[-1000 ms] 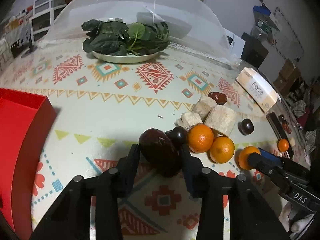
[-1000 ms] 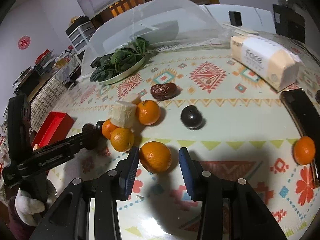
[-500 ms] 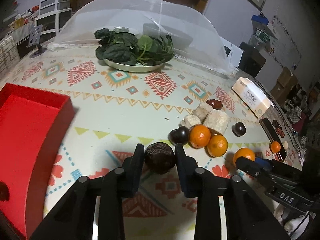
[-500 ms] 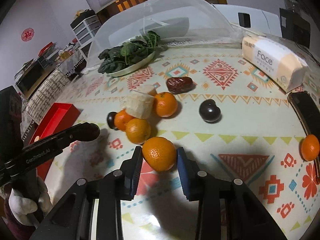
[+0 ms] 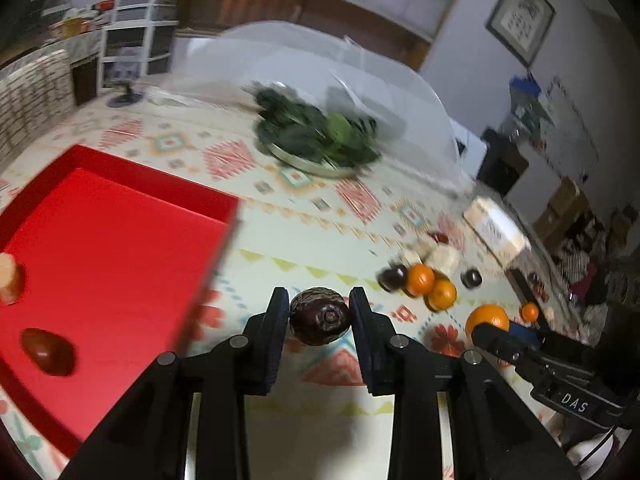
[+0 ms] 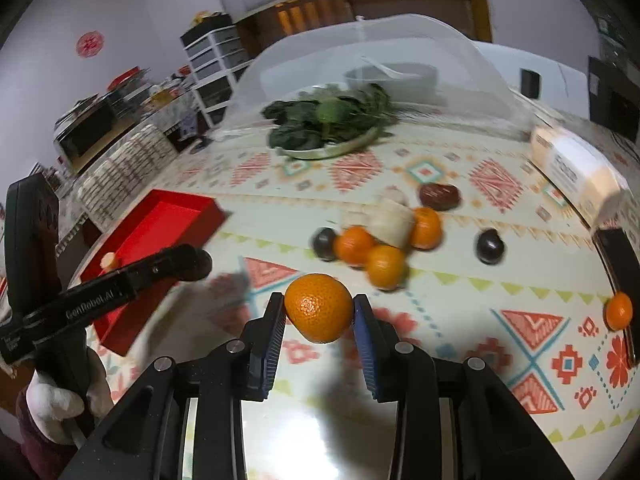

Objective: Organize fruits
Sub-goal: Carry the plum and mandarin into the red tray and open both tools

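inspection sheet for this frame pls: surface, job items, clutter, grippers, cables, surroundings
Surface: table under a patterned cloth.
Job's things: red tray holds a dark fruit and a pale piece; three oranges, pale chunks and dark fruits sit loose; one small orange lies apart.
Clutter: plate of greens, mesh cover, tissue pack.
Grippers: left gripper shut on a dark avocado; right gripper shut on an orange.
Cables: nothing seen.
Surroundings: drawer units, framed picture, boxes.
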### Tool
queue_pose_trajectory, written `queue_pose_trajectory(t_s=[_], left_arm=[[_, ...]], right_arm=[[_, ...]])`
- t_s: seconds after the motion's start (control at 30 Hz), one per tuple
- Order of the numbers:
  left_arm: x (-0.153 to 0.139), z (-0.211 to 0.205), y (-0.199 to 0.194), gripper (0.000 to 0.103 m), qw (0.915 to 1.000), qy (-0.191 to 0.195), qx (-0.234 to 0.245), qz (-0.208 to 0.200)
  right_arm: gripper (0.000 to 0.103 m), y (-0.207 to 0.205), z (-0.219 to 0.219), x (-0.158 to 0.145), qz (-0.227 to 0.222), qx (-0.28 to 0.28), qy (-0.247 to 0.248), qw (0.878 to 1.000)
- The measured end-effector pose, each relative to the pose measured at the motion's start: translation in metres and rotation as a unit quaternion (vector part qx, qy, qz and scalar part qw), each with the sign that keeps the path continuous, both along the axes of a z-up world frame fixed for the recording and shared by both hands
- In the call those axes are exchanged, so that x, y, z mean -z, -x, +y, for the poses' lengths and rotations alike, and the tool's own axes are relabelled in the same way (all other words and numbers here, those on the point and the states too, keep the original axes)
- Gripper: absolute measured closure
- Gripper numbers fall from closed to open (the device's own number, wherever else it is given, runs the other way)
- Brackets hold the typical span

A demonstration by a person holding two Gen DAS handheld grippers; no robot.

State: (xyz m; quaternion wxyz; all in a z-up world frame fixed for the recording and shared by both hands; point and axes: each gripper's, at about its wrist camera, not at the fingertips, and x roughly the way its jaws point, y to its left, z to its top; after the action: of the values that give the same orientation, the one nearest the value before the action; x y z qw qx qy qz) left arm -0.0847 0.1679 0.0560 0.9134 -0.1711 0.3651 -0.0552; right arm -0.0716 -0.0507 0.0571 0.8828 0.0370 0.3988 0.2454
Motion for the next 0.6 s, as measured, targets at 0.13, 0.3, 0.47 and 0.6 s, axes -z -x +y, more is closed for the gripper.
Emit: queue_pose_trajectory(t_s=[0.13,0.3,0.47,0.6], left_arm=[[-0.015,0.047,0.015,0.073,0.9987,0.016,-0.043,-0.022],[-0.018,0.108,0.023,0.073,0.9946,0.023,-0.098,-0.025],[-0.007,0.159,0.027,0.073,0.9897,0.034,-0.138,-0.011],[0.003,0.184,0.027,0.073,0.9869,0.037,-0.157,0.002]], right_arm=[[0.066,0.004,0.031,-0.015,-0.011,-0.025,-0.002,1.0],[0.066,0.003,0.09,-0.026,-0.014,-0.075,-0.006,0.997],[0.066,-0.001,0.163,-0.022,-0.006,-0.133,-0.001,0.991],[0.066,-0.006,0.216,-0.011,0.006,-0.169,0.012,0.986]])
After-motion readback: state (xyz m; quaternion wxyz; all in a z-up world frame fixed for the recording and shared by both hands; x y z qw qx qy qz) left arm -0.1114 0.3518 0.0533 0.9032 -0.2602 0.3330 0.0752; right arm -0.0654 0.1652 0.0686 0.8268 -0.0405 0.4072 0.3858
